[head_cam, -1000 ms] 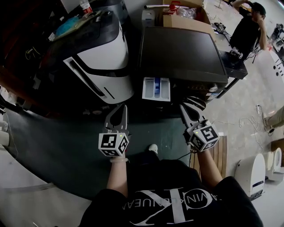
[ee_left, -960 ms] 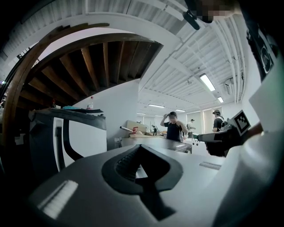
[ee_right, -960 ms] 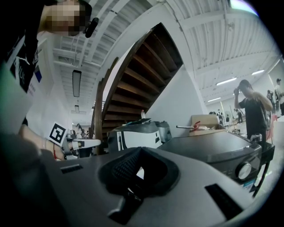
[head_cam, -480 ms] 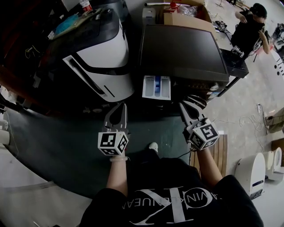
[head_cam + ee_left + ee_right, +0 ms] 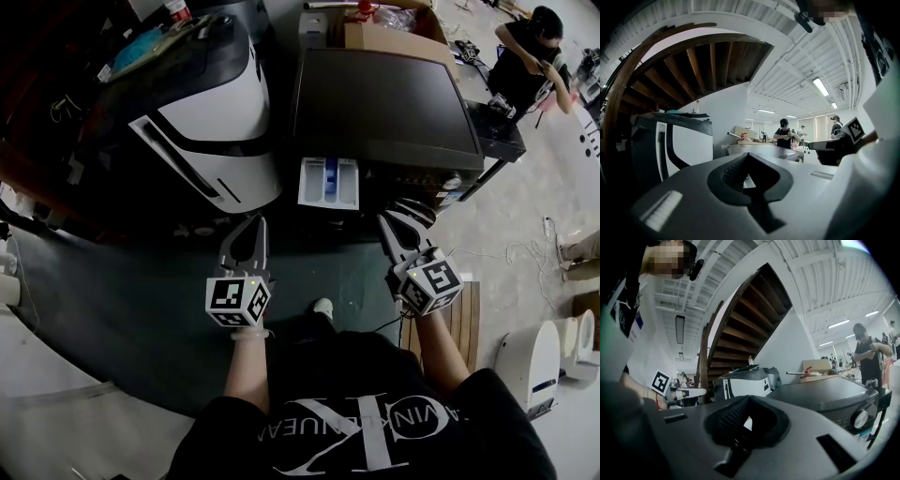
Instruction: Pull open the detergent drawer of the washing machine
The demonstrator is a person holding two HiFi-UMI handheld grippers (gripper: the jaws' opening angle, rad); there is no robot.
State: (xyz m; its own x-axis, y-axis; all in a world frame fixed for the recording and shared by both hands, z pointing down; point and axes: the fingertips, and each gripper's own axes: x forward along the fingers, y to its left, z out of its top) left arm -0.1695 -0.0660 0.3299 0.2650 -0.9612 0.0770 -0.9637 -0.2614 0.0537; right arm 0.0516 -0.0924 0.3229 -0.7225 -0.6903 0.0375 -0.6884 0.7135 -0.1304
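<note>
while the detergent drawer [image 5: 329,183] stands pulled out from the front of the washing machine [image 5: 384,103], at the left end of its front as the head view shows it, neither gripper touches it. the drawer is white, its open compartments face up, and a blue insert sits in the middle one. the left gripper [image 5: 254,225] is held nearer the person and to the left of the drawer, apart from it; its jaws are closed tip to tip with nothing between them, leaving only the dark pocket behind the tips, as the left gripper view [image 5: 749,155] shows. the right gripper [image 5: 391,221] is held to the right of the drawer, just in front of the machine's control panel; its jaws likewise meet at the tips and hold nothing [image 5: 749,397]. a white and black appliance [image 5: 211,117] stands beside the washing machine on its left. a cardboard box [image 5: 394,37] lies behind the machine's dark top. a person in black [image 5: 527,56] stands at the far right corner, well apart from the grippers.
</note>
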